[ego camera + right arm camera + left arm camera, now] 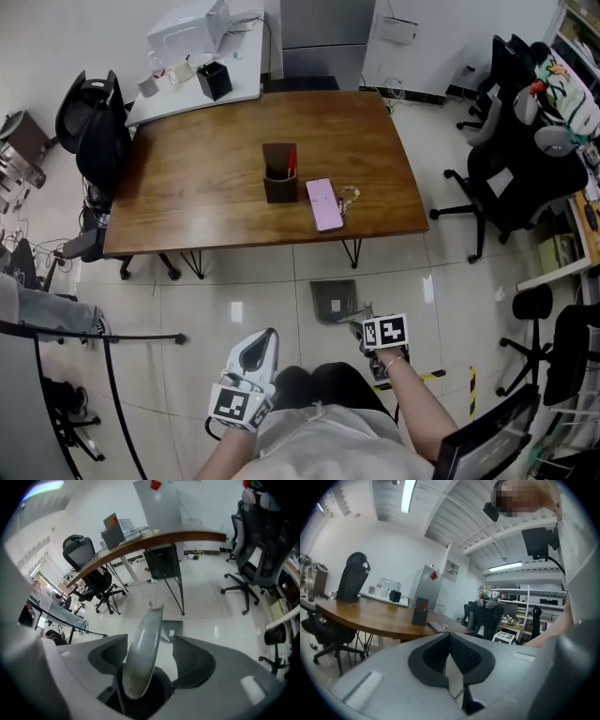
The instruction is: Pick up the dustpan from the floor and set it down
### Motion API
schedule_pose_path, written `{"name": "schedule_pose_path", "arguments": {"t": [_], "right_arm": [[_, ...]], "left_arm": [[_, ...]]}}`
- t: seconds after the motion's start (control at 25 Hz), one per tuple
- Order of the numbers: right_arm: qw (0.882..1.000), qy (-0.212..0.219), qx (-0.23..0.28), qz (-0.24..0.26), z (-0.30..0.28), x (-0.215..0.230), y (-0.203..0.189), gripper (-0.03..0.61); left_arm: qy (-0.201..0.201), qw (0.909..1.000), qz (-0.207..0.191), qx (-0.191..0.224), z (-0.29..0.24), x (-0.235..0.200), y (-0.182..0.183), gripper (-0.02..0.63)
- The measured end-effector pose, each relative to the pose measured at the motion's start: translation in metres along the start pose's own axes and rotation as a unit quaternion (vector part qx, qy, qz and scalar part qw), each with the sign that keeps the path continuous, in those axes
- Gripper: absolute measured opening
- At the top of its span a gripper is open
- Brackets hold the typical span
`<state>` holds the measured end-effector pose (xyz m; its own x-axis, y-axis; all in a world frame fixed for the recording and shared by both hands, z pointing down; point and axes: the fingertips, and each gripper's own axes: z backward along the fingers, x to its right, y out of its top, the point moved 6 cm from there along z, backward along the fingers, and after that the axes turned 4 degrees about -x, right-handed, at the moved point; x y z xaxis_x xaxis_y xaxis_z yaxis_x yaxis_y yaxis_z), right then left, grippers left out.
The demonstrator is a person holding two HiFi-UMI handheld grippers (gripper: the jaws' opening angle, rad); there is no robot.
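Note:
The grey dustpan [334, 300] lies flat on the tiled floor just in front of the wooden table, its handle running back toward me. My right gripper [362, 331] points steeply down at that handle. In the right gripper view the pale grey handle [143, 648] stands between the jaws of the right gripper [150, 641], leaning against the left one with a gap to the right one, so the jaws are open. The pan [169, 629] rests on the floor beyond. My left gripper [263, 341] hangs at my left side, shut and empty, its tips meeting [450, 635].
The wooden table [206, 187] carries a dark pen holder [279, 173] and a pink phone [324, 203]. Its black hairpin leg [352, 251] stands close behind the dustpan. Office chairs [511, 178] crowd the right; another chair [94, 122] sits at the left.

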<state>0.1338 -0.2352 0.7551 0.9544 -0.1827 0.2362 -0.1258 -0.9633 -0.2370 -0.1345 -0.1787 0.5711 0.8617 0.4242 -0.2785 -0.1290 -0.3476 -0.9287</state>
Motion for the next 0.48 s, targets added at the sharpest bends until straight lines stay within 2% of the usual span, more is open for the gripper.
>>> {"name": "schedule_pose_path", "arguments": {"t": [0.16,0.2,0.28,0.36,0.48], "right_arm": [[0.997,0.052,-0.051,-0.013,-0.038,0.0,-0.006,0.243],[0.996,0.068,-0.061,-0.017,-0.041,-0.003,-0.004,0.203],[0.993,0.09,-0.071,-0.027,-0.044,-0.007,0.001,0.069],[0.993,0.092,-0.068,-0.031,-0.044,-0.008,0.004,0.058],[0.996,0.068,-0.053,-0.013,-0.033,-0.01,0.005,0.029]], "left_arm": [[0.0,0.9999,0.007,-0.015,-0.017,-0.008,-0.031,0.012],[0.001,0.9999,0.007,-0.015,-0.019,-0.01,-0.034,0.012],[0.001,0.9999,0.009,-0.013,-0.023,-0.011,-0.036,0.012],[0.001,0.9999,0.011,-0.012,-0.024,-0.011,-0.034,0.012],[-0.001,0.9998,0.015,-0.016,-0.018,-0.008,-0.025,0.012]]}}
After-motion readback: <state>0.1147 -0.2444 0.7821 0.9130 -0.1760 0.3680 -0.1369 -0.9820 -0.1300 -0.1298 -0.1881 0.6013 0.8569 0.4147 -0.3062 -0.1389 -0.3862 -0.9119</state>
